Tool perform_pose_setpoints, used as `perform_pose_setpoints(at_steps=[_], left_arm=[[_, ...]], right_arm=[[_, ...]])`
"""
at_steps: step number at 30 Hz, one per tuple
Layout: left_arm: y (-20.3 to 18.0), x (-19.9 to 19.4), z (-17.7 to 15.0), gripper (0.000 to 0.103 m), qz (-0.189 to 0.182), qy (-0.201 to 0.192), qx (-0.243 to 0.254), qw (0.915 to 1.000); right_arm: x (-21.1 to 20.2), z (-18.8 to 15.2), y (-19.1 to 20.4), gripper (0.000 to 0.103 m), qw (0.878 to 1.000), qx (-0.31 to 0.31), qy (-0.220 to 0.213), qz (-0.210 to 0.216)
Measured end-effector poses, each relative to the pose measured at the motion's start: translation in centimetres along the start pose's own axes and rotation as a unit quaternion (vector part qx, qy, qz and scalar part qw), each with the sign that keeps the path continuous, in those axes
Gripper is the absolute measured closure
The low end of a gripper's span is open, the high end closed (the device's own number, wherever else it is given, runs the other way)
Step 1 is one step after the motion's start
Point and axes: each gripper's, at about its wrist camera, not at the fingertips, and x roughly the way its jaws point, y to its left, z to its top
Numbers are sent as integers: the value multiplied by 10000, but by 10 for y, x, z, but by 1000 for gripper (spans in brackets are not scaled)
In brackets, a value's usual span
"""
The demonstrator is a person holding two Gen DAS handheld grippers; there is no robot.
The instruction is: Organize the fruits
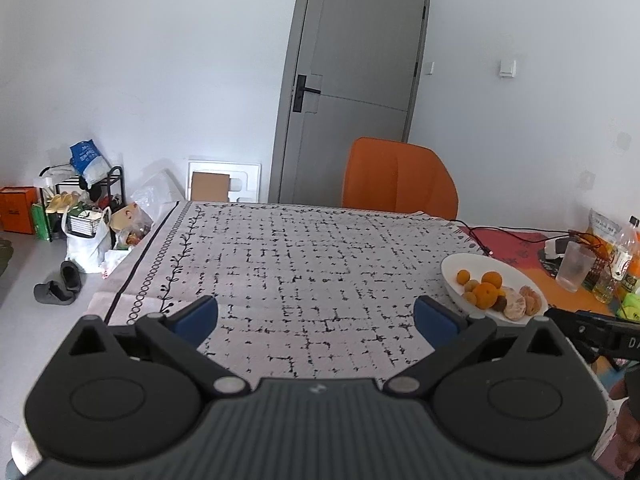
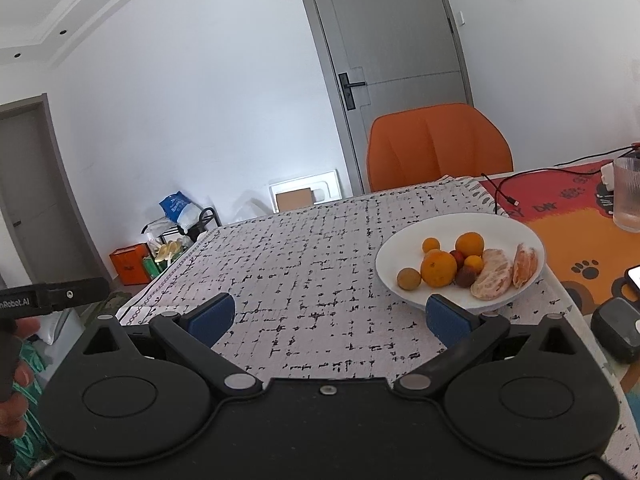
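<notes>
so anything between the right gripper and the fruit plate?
No. In the right wrist view, only bare patterned tablecloth lies between the open right gripper and the white plate of fruit.

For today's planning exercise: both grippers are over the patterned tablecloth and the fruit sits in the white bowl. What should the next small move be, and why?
Probably ease the right gripper forward and rightward toward the white bowl. Its jaws are open and empty, and the bowl lies just ahead of its right finger. All the fruit, including the large orange, is piled there. The left gripper, also open, is farther from the bowl.
</notes>
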Motion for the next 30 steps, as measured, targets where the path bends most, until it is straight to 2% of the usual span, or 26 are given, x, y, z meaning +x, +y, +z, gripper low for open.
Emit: perform_pose_setpoints(at_steps=[8,30], left_arm=[[5,2,-7,0,234,122,12,9997],[-2,7,-18,0,270,292,240,9989]], right_arm=[[4,-6,7,0,9998,-99,112,89],[5,-10,9,0,9997,-128,192,44]])
